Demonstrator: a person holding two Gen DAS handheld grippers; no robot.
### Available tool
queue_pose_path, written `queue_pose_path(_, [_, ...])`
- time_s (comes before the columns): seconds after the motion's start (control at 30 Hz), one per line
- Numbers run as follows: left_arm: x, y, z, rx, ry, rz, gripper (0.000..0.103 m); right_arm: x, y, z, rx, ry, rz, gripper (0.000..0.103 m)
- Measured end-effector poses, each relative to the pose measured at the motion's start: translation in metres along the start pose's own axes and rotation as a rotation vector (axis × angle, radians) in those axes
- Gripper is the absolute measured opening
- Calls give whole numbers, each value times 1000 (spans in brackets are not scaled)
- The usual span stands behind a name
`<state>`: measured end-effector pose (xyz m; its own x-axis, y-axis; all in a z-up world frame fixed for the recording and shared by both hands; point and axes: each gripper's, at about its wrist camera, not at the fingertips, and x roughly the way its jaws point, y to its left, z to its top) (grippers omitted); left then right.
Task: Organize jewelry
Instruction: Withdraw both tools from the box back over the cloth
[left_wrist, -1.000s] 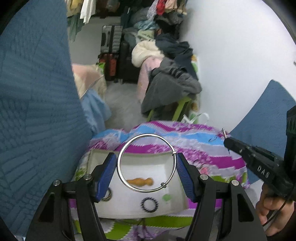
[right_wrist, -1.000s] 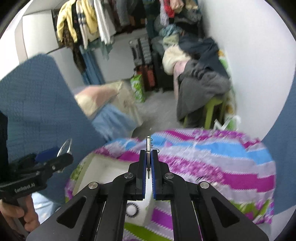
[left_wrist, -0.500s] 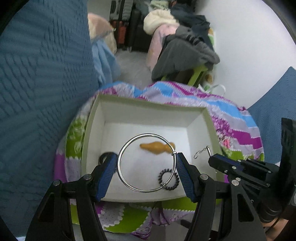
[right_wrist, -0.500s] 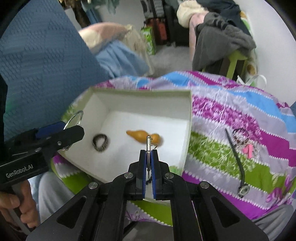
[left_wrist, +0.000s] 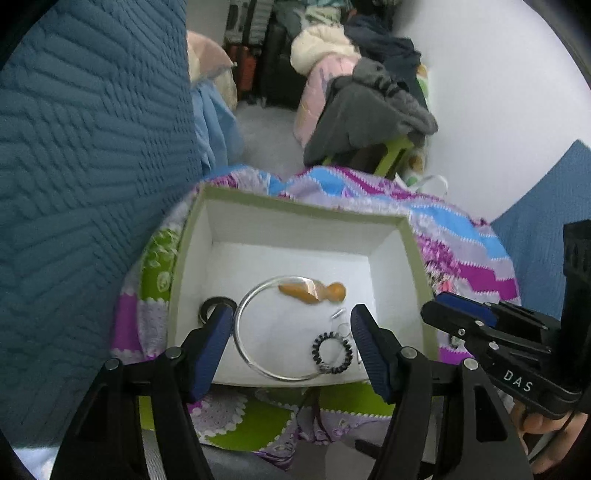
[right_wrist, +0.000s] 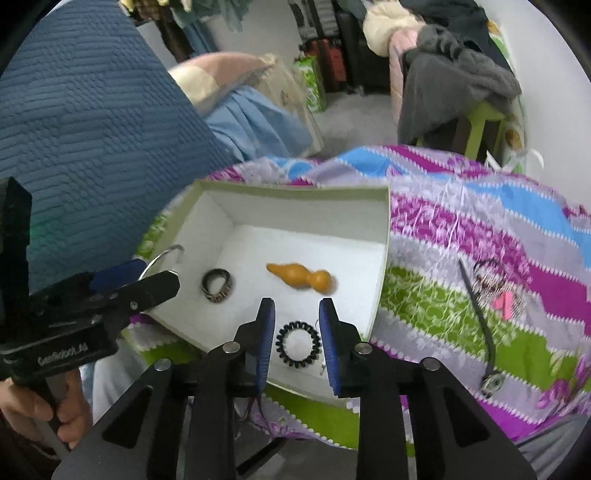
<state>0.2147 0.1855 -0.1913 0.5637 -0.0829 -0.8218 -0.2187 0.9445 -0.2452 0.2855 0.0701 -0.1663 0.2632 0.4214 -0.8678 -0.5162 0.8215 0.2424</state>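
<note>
Both your grippers lower than a second ago, now over white box on striped quilt. Your right gripper, clamped on small hook earring then, jaws opening; earring lying loose on box floor. Your left gripper jaws also opening, pads just clear of silver hoop, which tilts between them. Black coil tie at 6 o'clock in box, orange gourd centre, dark ring at 9 o'clock
</note>
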Motion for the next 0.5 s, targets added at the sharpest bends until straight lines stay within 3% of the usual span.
queue_pose_path(0.1, [-24,-7,6,-14,-61,26,80,-23,0,5,-22,-39,7,31])
queue_pose_path(0.2, [-49,-14,10,-37,-126,33,82,-48,0,8,-45,-92,7,47])
queue_pose_path(0.27, [-62,-22,12,-35,-150,40,82,-66,-1,9,-62,-133,-1,51])
queue_pose_path(0.5, [-102,-54,12,-12,-242,24,82,-121,-13,2,-60,-248,-34,54])
